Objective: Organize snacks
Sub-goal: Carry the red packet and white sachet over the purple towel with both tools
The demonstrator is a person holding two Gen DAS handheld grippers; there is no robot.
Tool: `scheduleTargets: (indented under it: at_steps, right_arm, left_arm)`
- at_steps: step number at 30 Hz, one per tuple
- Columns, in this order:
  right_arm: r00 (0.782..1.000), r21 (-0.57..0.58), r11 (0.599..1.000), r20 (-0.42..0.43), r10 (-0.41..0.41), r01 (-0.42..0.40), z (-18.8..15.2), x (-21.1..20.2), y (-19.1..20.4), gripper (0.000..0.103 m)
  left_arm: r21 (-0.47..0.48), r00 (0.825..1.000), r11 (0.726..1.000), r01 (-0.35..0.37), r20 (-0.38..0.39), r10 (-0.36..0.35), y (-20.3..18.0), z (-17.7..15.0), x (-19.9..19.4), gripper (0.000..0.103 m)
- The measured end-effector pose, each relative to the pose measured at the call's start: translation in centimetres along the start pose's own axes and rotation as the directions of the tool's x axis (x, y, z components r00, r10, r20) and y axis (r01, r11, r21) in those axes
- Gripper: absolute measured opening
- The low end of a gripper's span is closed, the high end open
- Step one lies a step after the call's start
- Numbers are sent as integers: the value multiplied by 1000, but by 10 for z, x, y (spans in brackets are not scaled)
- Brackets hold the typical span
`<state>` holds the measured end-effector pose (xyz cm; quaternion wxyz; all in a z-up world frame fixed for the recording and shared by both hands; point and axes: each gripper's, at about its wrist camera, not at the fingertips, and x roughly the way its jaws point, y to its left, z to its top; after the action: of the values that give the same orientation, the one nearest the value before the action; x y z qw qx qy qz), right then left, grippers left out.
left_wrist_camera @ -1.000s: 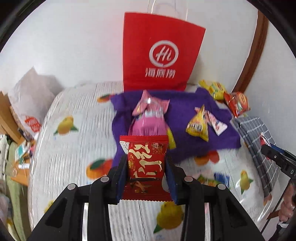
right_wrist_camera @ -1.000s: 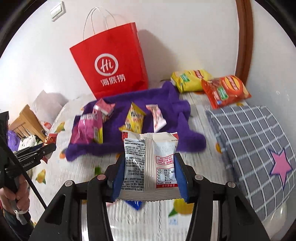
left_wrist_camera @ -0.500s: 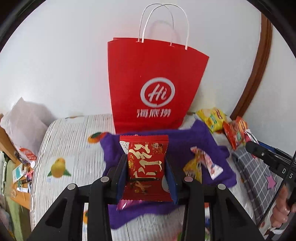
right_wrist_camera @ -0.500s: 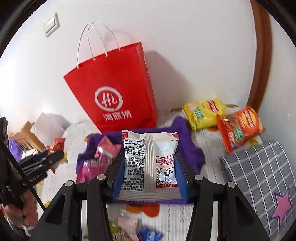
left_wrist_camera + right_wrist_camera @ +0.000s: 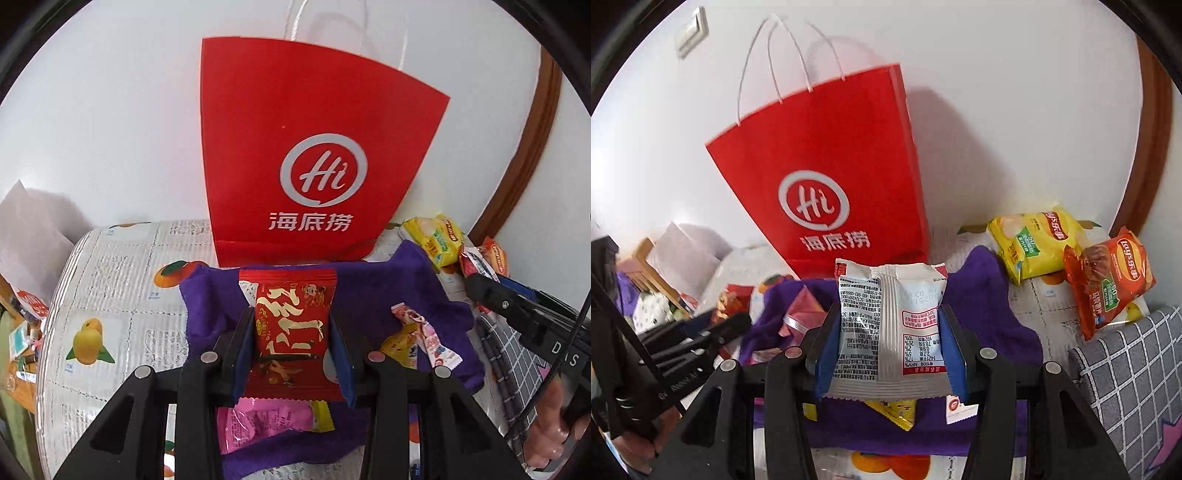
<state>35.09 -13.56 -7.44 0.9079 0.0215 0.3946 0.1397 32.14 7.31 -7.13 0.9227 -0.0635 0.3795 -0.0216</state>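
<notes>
My left gripper (image 5: 291, 339): fingers clamped on a red snack packet (image 5: 290, 332), held above the purple cloth (image 5: 436, 291), in front of the red paper bag (image 5: 306, 155). My right gripper (image 5: 888, 339): fingers clamped on a white snack packet (image 5: 890, 328), likewise before that bag (image 5: 827, 177). Yellow chip bag (image 5: 1034, 240) and orange chip bag (image 5: 1108, 280): right of the bag.

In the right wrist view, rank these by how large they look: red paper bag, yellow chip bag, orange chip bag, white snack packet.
1. Red paper bag.
2. White snack packet, enlarged by nearness to the camera.
3. Yellow chip bag and orange chip bag look alike, unranked.
</notes>
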Motion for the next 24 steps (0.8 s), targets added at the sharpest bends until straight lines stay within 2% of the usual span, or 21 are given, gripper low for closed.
scheduleTargets:
  at_steps: [6, 24]
  right_arm:
    - [1000, 6, 1000, -24, -15, 15, -4, 11, -10, 50]
    - [997, -10, 1000, -65, -29, 28, -12, 28, -15, 50]
  left_arm:
    - [-24, 1000, 1000, -5, -5, 5, 8, -1, 7, 37]
    - [-5, 999, 1000, -27, -25, 27, 1, -5, 19, 37]
